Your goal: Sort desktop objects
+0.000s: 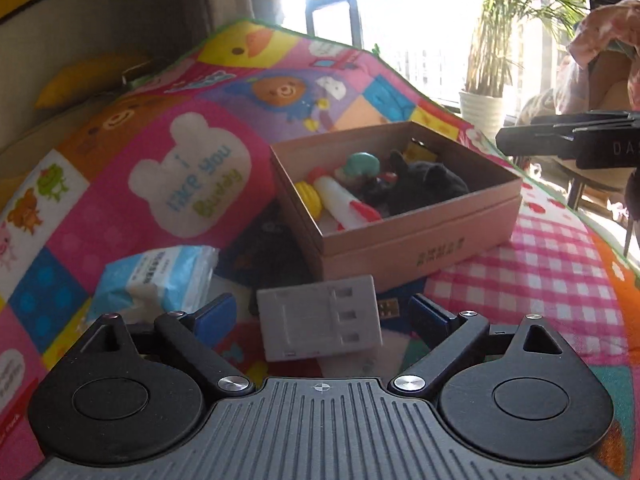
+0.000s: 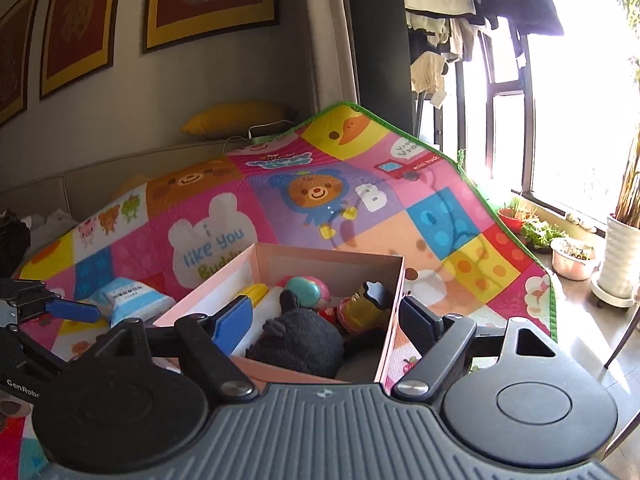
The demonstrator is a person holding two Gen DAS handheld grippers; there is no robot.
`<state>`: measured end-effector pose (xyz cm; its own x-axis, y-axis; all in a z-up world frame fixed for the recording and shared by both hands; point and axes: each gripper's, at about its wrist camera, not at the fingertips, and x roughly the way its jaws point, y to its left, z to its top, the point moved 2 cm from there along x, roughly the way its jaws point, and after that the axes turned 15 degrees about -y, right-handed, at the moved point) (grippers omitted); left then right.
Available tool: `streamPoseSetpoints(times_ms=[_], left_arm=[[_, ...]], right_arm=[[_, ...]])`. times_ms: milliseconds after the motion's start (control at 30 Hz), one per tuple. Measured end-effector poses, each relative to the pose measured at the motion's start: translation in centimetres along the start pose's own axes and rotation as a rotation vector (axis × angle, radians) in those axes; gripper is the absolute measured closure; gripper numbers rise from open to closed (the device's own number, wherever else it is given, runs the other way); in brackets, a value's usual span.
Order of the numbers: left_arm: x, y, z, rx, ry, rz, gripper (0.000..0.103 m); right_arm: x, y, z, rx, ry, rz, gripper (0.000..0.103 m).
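While both grippers hang above it, the mat (image 1: 168, 168), a cartoon patchwork, covers the whole work surface. Pink box (image 1: 420, 240) sits on mat toward its right edge, open top, holding a black plush (image 1: 424, 190), a white tube (image 1: 340, 200) with red tip, a yellow ribbed toy (image 1: 309, 197) and a teal ball (image 1: 362, 164). Tissue pack (image 1: 160, 276), blue-white, lies on mat left of box, apart from it, near the mat's front edge. Grey block (image 1: 320, 316), slotted, lies just in front of box, between the left gripper (image 1: 320, 312) fingers; jaws wide apart, pads not touching block, nothing grasped. Right gripper (image 2: 328, 316) jaws also spread, released, straddling the box's near corner, left finger (image 2: 234, 316) inside the wall, the other outside, plush below them, not gripped.
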<state>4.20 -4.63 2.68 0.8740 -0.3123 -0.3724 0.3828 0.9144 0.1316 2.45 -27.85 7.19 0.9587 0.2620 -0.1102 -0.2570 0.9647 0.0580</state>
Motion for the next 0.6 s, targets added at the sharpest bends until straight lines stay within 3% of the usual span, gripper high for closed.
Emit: streamPoseSetpoints(times_ms=[167,300,467,600], left_arm=[[2.6,-0.2,-1.4,-0.091,0.030,0.026,0.004],[3.7,-0.3,-1.7,-0.104,0.032,0.059,0.004],[3.4,-0.3,-1.7,-0.103,0.034,0.065,0.008],[2.4,-0.8,-1.8,-0.081,0.038,0.068,0.008]], right_arm=[[-2.0,1.3,-2.4,0.066,0.068,0.004,0.017],[-3.4,2.8,-4.7,0.089,0.129,-0.010,0.017],[-5.5,3.9,-6.2,0.116,0.160,-0.020,0.015],[-6.6,4.0,-5.9,0.112,0.134,-0.041,0.011]])
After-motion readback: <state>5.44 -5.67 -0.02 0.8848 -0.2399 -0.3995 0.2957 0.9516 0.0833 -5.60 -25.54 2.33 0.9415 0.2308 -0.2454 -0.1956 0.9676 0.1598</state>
